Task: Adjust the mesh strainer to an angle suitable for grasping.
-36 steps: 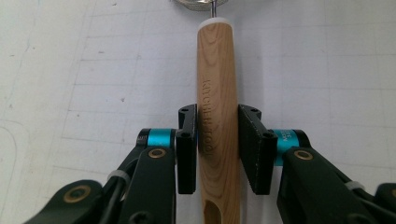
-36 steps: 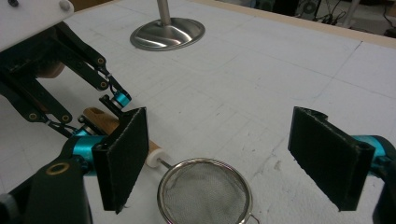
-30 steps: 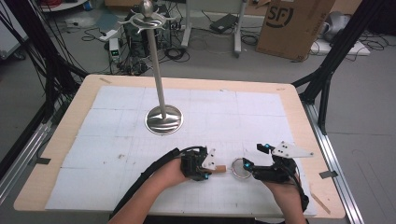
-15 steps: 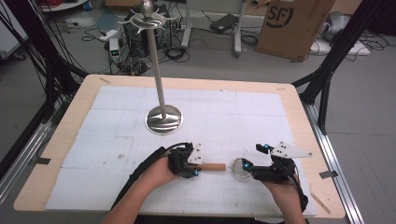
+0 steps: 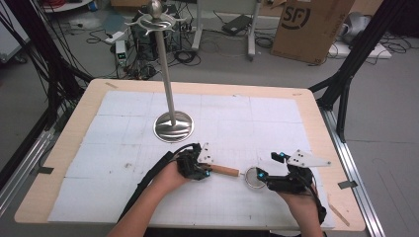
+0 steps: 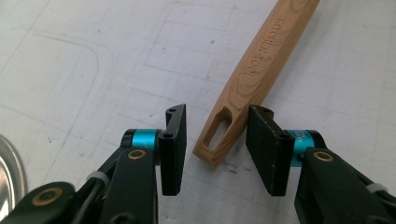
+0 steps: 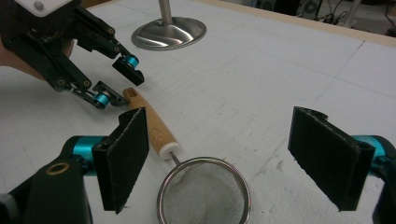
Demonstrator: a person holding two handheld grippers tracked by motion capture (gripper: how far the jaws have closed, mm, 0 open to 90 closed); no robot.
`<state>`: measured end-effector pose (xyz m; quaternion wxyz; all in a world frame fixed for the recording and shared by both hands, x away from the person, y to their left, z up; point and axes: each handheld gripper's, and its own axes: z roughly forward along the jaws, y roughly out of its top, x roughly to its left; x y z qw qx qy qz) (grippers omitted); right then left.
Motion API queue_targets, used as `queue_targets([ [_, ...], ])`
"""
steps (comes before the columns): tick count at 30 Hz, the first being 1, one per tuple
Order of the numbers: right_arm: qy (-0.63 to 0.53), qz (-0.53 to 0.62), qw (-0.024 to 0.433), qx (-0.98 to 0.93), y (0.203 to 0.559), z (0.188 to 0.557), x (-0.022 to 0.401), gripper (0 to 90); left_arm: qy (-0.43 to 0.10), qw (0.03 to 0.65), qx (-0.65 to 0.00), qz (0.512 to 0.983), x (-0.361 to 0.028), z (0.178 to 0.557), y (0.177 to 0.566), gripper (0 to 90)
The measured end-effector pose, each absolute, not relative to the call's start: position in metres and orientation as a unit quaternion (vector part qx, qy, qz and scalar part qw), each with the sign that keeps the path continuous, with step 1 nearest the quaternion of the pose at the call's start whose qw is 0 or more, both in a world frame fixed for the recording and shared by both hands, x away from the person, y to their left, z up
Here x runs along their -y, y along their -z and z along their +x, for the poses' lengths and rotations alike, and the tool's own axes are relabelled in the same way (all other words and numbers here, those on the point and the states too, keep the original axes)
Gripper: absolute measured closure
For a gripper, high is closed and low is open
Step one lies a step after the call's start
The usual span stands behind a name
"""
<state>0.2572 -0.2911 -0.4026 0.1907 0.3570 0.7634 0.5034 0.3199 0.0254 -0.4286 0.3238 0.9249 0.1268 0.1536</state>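
1. Between the jaws of the left gripper (image 6: 216, 149) lies the slotted end of the strainer's wooden handle (image 6: 254, 74); the jaws have just been opening and do not press it.
2. The right gripper (image 7: 226, 163) stands wide open around the strainer's mesh bowl (image 7: 204, 191).
3. The strainer (image 5: 242, 174) lies flat on the white table cover (image 5: 276, 123), near the front edge.
4. The metal stand (image 5: 173, 123) is farther back.
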Motion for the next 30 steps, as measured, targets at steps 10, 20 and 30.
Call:
queue_targets([
  [10, -0.503, 0.359, 0.192, -0.763, 0.402, 0.256, 0.292, 19.5, -0.142, 0.345, -0.154, 0.915, -0.042, 0.315, 0.423, 51.6],
  [20, -0.5, 0.359, 0.191, -0.765, 0.404, 0.257, 0.291, 19.6, -0.159, 0.399, -0.186, 0.884, -0.093, 0.3, 0.418, 44.8],
  [30, -0.492, 0.356, 0.187, -0.772, 0.408, 0.258, 0.287, 19.6, -0.175, 0.43, -0.238, 0.853, -0.149, 0.297, 0.419, 39.1],
])
